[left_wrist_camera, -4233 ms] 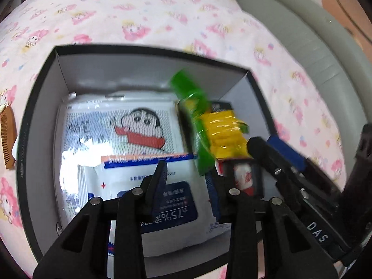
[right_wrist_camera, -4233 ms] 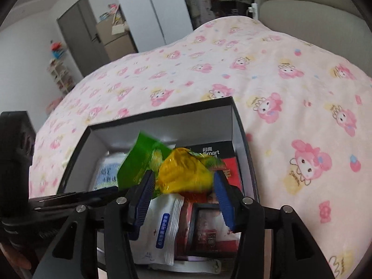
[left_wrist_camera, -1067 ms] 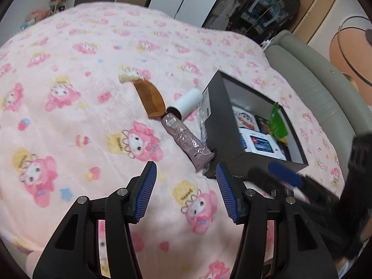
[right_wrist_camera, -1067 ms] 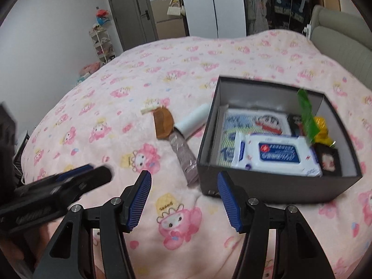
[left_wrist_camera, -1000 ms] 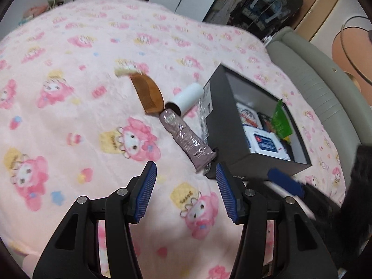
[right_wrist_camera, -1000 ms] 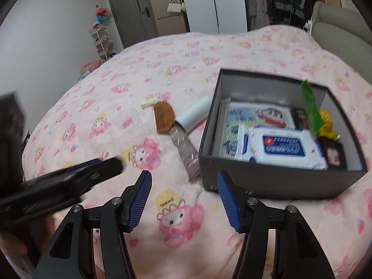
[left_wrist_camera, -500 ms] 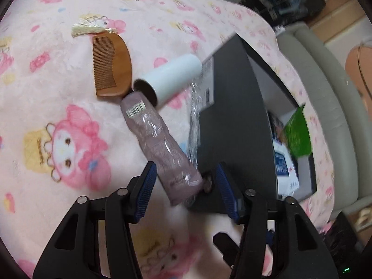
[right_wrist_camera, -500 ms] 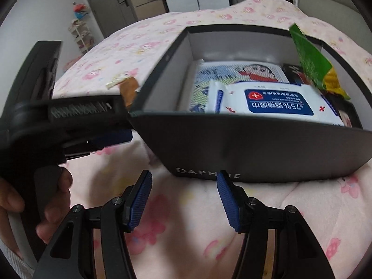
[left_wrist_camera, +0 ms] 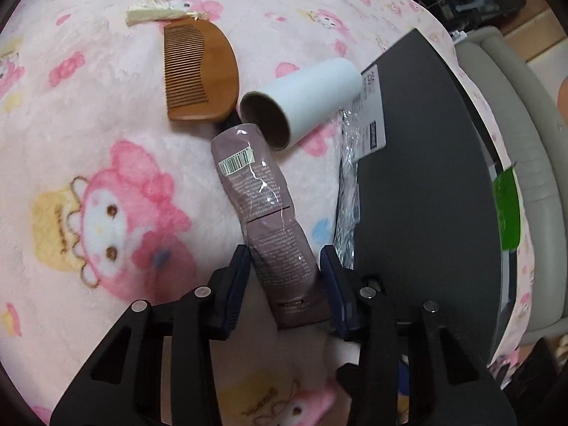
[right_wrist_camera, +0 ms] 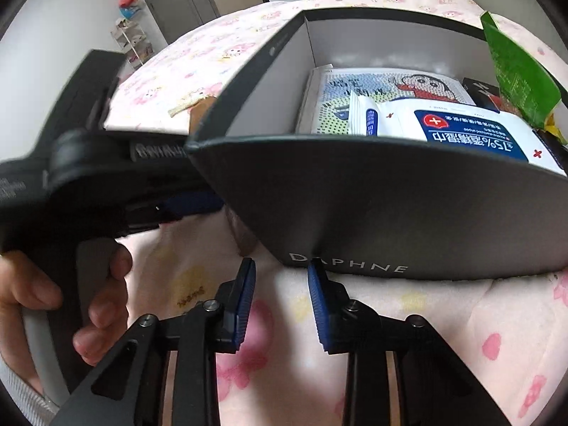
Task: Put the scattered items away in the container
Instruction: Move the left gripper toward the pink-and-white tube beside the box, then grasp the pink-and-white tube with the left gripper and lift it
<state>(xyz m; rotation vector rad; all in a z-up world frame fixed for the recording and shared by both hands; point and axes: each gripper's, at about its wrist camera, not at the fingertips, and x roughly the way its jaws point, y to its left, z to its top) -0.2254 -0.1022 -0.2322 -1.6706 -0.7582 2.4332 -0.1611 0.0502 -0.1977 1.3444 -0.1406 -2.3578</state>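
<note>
Since half a second back the left tool (left_wrist_camera: 284,284) has dropped lower, so the mauve tube (left_wrist_camera: 262,213) now sits right between its half-open fingers; pads look just beside it, not squeezing yet, so probably lining up a grab. Tube lies on the bed (left_wrist_camera: 88,142) hard against the dark box (left_wrist_camera: 426,177), with the white roll (left_wrist_camera: 301,97) and wooden comb (left_wrist_camera: 198,71) beyond.

Right wrist view: the right tool (right_wrist_camera: 280,301) hovers partly open and empty at the box (right_wrist_camera: 355,213) front, maybe to steady it. Wipes pack (right_wrist_camera: 461,131) and green packet (right_wrist_camera: 514,81) already sit inside.
</note>
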